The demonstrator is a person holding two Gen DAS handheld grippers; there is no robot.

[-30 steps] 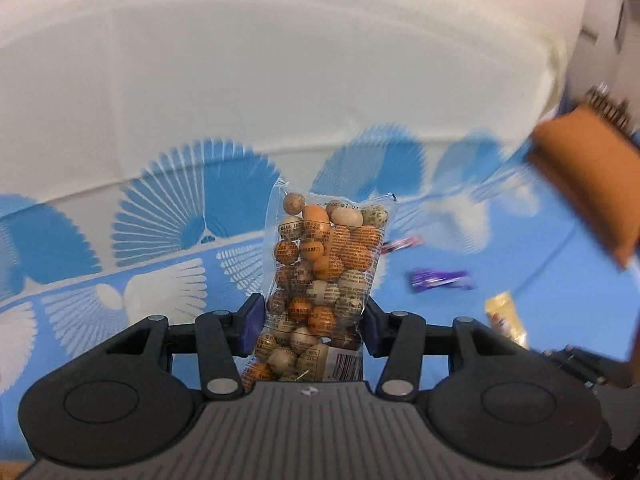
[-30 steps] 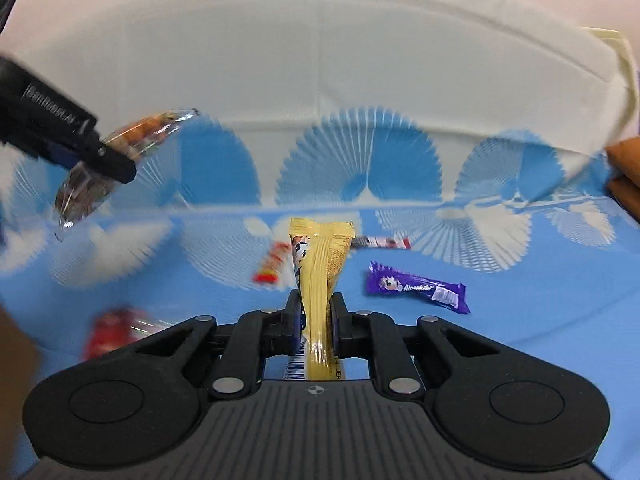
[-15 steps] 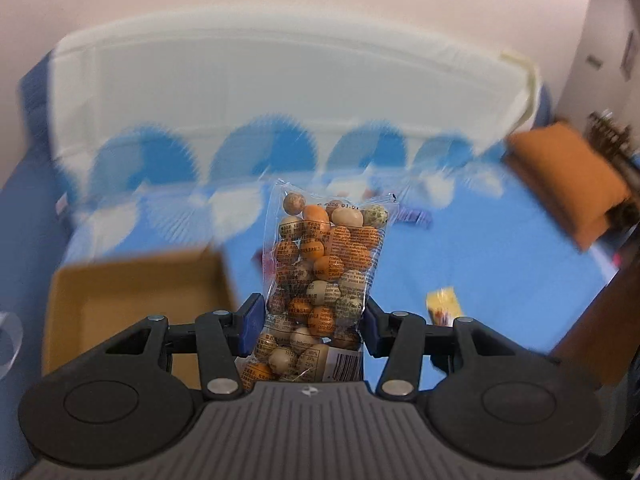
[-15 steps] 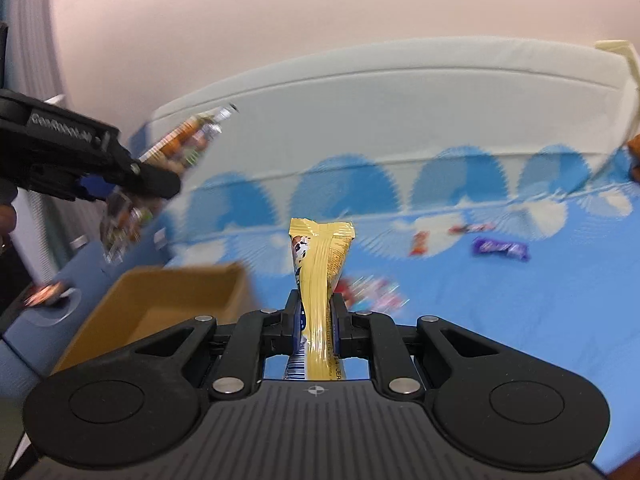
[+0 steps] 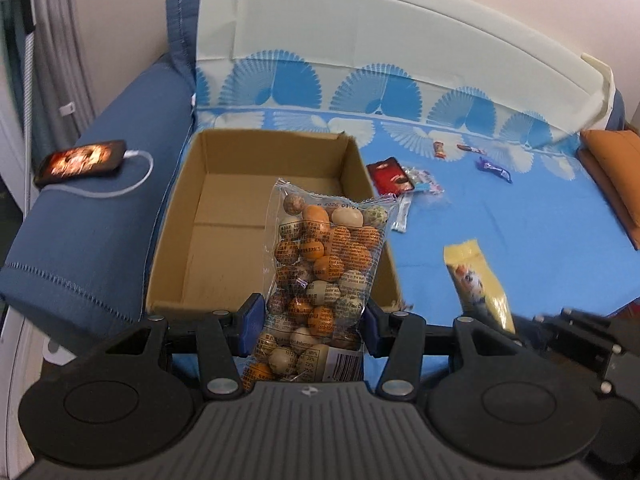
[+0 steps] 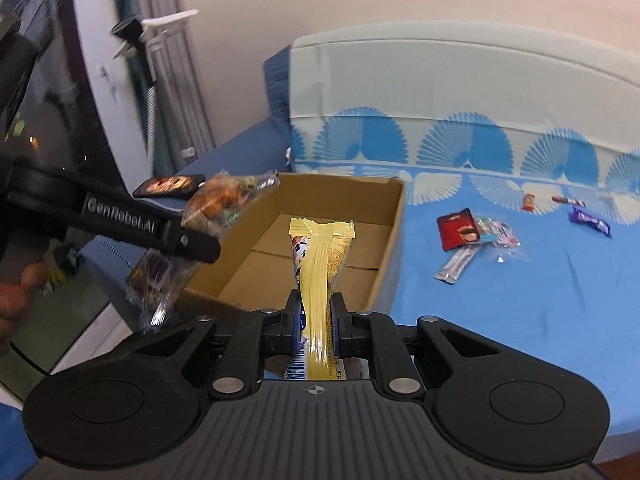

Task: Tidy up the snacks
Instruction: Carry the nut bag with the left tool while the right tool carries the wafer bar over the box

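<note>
My left gripper (image 5: 314, 326) is shut on a clear bag of round orange and beige snacks (image 5: 324, 264), held upright over the near edge of an open, empty cardboard box (image 5: 224, 216). My right gripper (image 6: 316, 322) is shut on a yellow snack packet (image 6: 320, 264), held upright just before the box's (image 6: 312, 252) near right corner. The yellow packet (image 5: 478, 282) shows right of the box in the left wrist view. The left gripper (image 6: 192, 240) with its bag (image 6: 220, 200) shows at the box's left side in the right wrist view.
Loose snacks lie on the blue sheet right of the box: a red packet (image 5: 390, 176), a silver stick (image 5: 402, 216), a purple bar (image 5: 494, 169), small red wrappers (image 5: 440, 149). A phone on a cable (image 5: 82, 159) rests on the sofa arm. An orange cushion (image 5: 612, 172) lies at the right.
Both grippers have swung left and back with their packets. The cardboard box has come into full view below them and the loose snacks now lie to the right.
</note>
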